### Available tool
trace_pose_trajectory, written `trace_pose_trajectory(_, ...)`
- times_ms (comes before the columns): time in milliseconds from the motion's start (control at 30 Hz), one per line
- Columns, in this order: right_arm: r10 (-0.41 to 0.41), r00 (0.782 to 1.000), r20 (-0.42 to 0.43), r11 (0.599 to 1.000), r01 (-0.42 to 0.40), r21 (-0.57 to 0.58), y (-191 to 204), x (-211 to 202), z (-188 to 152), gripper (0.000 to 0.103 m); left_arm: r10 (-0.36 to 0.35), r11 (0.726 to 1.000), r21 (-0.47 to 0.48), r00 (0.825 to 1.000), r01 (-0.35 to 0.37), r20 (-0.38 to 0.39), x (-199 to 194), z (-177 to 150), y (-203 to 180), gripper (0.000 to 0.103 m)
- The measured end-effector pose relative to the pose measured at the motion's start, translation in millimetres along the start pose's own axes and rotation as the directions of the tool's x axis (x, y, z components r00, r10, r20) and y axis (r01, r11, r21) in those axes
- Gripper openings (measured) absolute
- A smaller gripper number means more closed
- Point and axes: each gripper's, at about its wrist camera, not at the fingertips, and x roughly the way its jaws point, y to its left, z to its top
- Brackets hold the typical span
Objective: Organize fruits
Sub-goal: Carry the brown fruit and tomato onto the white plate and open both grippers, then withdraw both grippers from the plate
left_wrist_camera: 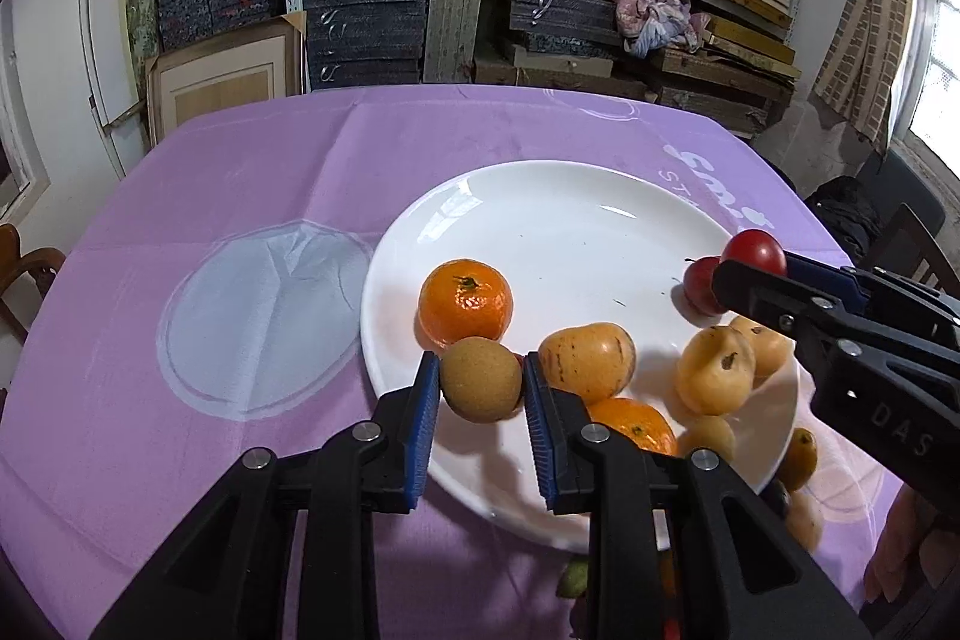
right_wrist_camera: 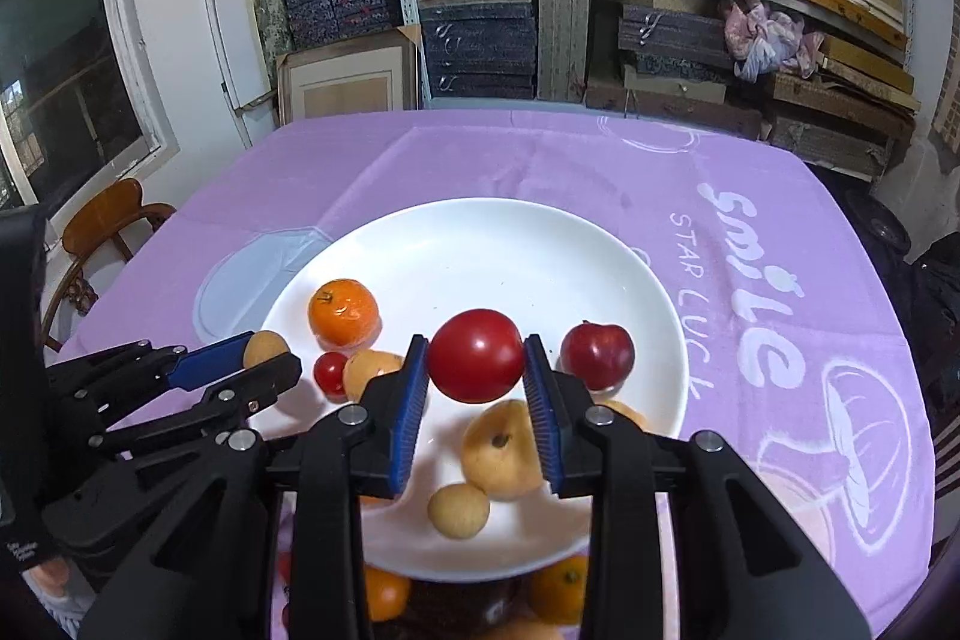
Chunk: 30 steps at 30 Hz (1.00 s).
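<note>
the left claw (left_wrist_camera: pixel 480 388) is clamped on a small brown round fruit (left_wrist_camera: pixel 481 379), its blue pads (left_wrist_camera: pixel 423 418) pressing both sides, held above the near rim of the white plate (left_wrist_camera: pixel 552 220). the right claw (right_wrist_camera: pixel 477 370) grips a red tomato (right_wrist_camera: pixel 476 355) the same way, held over the middle of the plate.

on the plate, a tangerine (left_wrist_camera: pixel 465 301) sits at about nine o'clock and a dark red plum-like fruit (right_wrist_camera: pixel 597 355) toward three o'clock. a pale striped fruit (left_wrist_camera: pixel 587 361), two yellow pear-shaped fruits (left_wrist_camera: pixel 717 376) and a second tangerine (left_wrist_camera: pixel 633 424) crowd the six o'clock edge. a small cherry tomato (right_wrist_camera: pixel 330 373) lies near the left claw's tip.

the plate rests on a surface under a purple cloth (right_wrist_camera: pixel 750 232). more fruit lies just off the plate's near rim, partly hidden by the claws.
</note>
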Motion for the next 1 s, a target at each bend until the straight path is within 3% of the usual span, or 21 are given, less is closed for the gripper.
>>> trace_pose_trajectory(133,0.001,0.998,-0.058,1.000,-0.001,-0.001,-2,34,7,0.032,0.007,1.000,0.003,1.000,-0.007,-0.022,20,4,4,0.031)
trace_pose_trajectory(167,0.001,0.998,-0.061,1.000,-0.001,-0.002,-3,38,8,0.036,0.011,1.000,0.000,1.000,-0.011,-0.012,20,5,5,0.031)
trace_pose_trajectory(233,-0.006,0.999,-0.044,1.000,0.007,0.008,-5,41,8,0.059,0.007,1.000,-0.001,1.000,-0.007,-0.012,21,4,6,0.042)
trace_pose_trajectory(267,-0.001,1.000,-0.022,1.000,0.001,0.017,-7,38,7,0.059,-0.002,1.000,-0.002,1.000,0.002,-0.016,21,5,7,0.045)
trace_pose_trajectory(333,0.014,1.000,0.009,0.999,-0.014,0.032,-10,26,6,0.059,-0.014,1.000,-0.019,1.000,0.013,-0.015,19,4,11,0.054)
trace_pose_trajectory(400,0.023,0.999,0.049,0.999,-0.025,0.041,-14,5,3,0.061,-0.030,0.998,-0.048,1.000,0.030,-0.006,11,4,17,0.055)
trace_pose_trajectory(533,-0.001,0.986,0.165,0.999,-0.006,0.044,-24,-56,-20,0.088,-0.058,0.993,-0.104,0.998,0.059,0.012,-17,1,33,0.060)
trace_pose_trajectory(767,-0.053,0.968,0.246,0.993,0.024,0.120,-45,-121,-97,0.096,-0.006,0.998,-0.067,0.999,0.008,0.032,-68,-44,35,0.072)
trace_pose_trajectory(933,-0.074,0.961,0.268,0.981,0.022,0.192,-65,-134,-140,0.099,-0.008,0.999,-0.039,1.000,0.008,0.012,-81,-82,13,0.080)
trace_pose_trajectory(1000,-0.095,0.968,0.234,0.975,0.044,0.217,-73,-130,-146,0.099,-0.002,1.000,-0.013,1.000,0.002,0.009,-82,-92,1,0.081)
